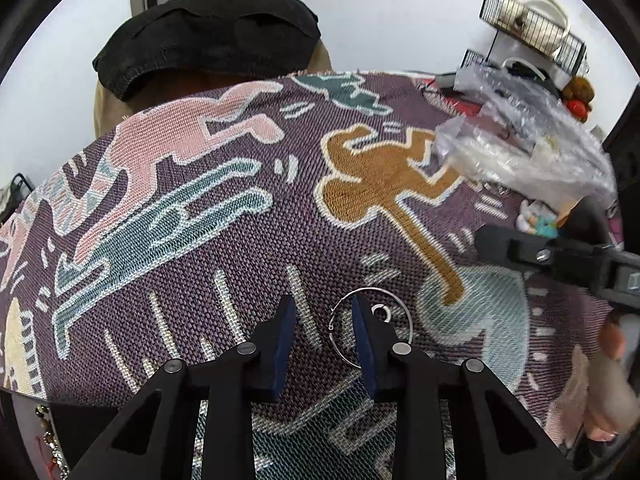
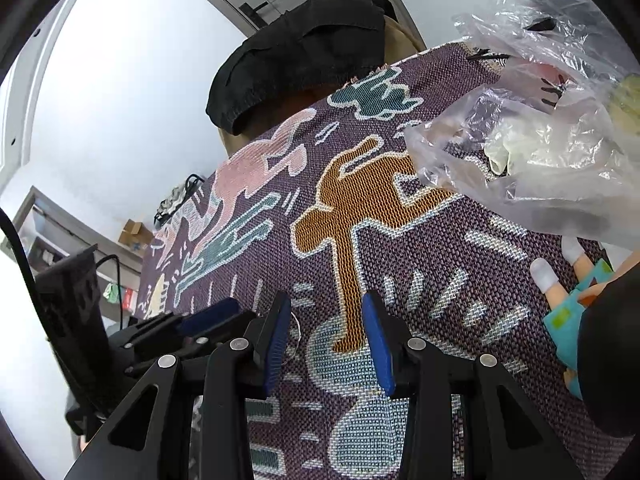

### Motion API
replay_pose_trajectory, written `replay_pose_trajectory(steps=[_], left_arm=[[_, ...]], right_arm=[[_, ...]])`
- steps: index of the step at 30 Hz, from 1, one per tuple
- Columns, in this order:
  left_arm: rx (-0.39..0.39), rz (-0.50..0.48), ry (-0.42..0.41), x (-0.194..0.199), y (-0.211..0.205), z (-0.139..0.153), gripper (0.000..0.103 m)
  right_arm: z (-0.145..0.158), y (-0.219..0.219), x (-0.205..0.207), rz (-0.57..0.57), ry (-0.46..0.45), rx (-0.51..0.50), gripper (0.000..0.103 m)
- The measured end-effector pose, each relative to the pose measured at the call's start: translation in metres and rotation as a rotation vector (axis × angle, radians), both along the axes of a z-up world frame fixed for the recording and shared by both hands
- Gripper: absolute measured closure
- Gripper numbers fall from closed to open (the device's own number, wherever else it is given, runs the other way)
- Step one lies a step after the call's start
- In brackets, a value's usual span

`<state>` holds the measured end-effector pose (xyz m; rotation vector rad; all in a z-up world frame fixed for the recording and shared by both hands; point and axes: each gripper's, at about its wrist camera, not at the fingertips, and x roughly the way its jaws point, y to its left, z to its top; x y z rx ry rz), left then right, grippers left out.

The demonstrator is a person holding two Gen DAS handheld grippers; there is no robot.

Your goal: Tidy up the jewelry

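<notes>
A thin silver hoop earring [image 1: 410, 316] lies on the patterned woven cloth [image 1: 240, 240]. A small silver ring [image 1: 387, 314] sits inside the hoop. My left gripper [image 1: 322, 307] points down at the cloth, its right finger [image 1: 362, 332] standing inside the hoop. The hoop's left edge with the clasp lies between the two blue pads, and a gap shows on either side of it. In the right wrist view my right gripper [image 2: 326, 308] hovers over the cloth [image 2: 440, 280], jaws apart with nothing between them. The left gripper [image 2: 208, 322] shows at its left.
A crumpled clear plastic bag [image 1: 520, 152] [image 2: 540, 140] lies at the right of the cloth, with a small doll [image 2: 568, 292] beside it. A black cushion [image 1: 208, 36] sits beyond the far edge. A wire rack [image 1: 532, 28] stands at the back right. A hand [image 1: 608, 380] shows at the right edge.
</notes>
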<state>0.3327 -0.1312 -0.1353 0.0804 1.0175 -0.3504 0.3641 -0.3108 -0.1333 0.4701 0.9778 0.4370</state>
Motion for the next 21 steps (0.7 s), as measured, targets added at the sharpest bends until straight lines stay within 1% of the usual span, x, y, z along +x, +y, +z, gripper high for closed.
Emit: replay_pose_trajectory(steps=[1,2,3,8,9,10,15,21], left_arm=[[0.005,-0.001,0.006,0.001,-0.001,-0.003,0.086],[0.009,-0.001,0.016,0.002,-0.002,-0.006,0.088],[0.008,-0.001,0.001,0.001,-0.002,-0.006,0.088],[0.019,-0.003,-0.011,0.002,-0.005,-0.007,0.089],[0.027,-0.008,-0.016,0.001,-0.006,-0.007,0.091],[0.031,-0.017,-0.018,0.000,-0.008,-0.007,0.101],[0.026,-0.027,-0.030,-0.004,-0.006,-0.001,0.101],[0.007,0.018,-0.095,-0.012,0.020,0.031,0.101]], right_arm=[[0.001,0.000,0.000,0.001,-0.002,0.003,0.063],[0.001,-0.001,0.000,0.001,-0.002,0.004,0.063],[0.000,0.000,0.000,0.002,-0.001,0.003,0.063],[0.000,0.002,0.000,0.010,0.001,-0.003,0.063],[0.000,0.003,0.000,0.015,0.000,-0.003,0.063],[-0.001,0.004,0.000,0.019,-0.001,-0.005,0.063],[-0.003,0.008,0.002,0.034,0.004,-0.006,0.063],[-0.003,0.017,0.001,0.062,-0.003,-0.020,0.063]])
